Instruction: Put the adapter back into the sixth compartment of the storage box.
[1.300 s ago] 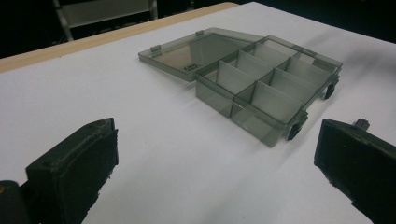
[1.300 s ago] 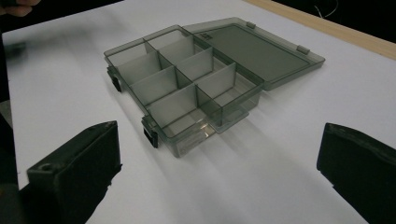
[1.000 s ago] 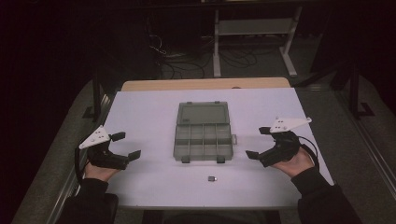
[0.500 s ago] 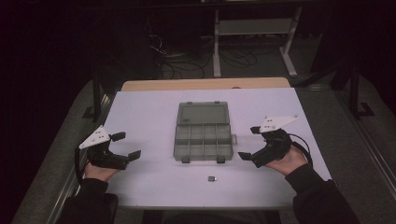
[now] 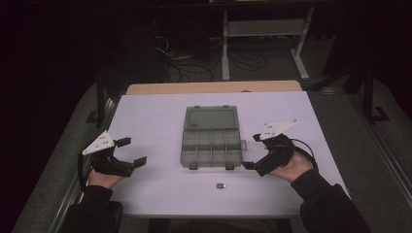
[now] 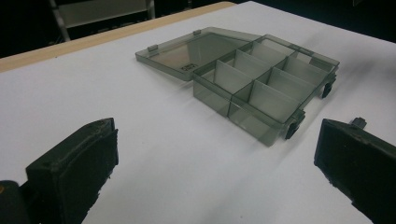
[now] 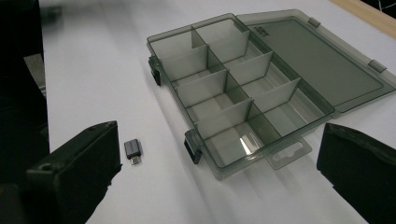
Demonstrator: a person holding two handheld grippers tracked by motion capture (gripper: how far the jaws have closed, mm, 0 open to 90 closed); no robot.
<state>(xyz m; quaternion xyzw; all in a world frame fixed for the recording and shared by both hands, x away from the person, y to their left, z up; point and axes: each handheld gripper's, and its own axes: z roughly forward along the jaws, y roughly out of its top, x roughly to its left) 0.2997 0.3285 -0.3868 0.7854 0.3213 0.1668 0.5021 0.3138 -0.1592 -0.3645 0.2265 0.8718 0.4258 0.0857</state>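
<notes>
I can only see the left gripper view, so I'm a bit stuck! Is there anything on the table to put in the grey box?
Observer: Yes. A small dark adapter lies on the table, on the person's side of the box.
Operator: Is it touching the box?
Observer: No. The right gripper view shows it apart from the box, on the white surface near a front latch.
Operator: Which gripper is closer to it?
Observer: The right gripper. It is open, by the box's near right corner.
</notes>
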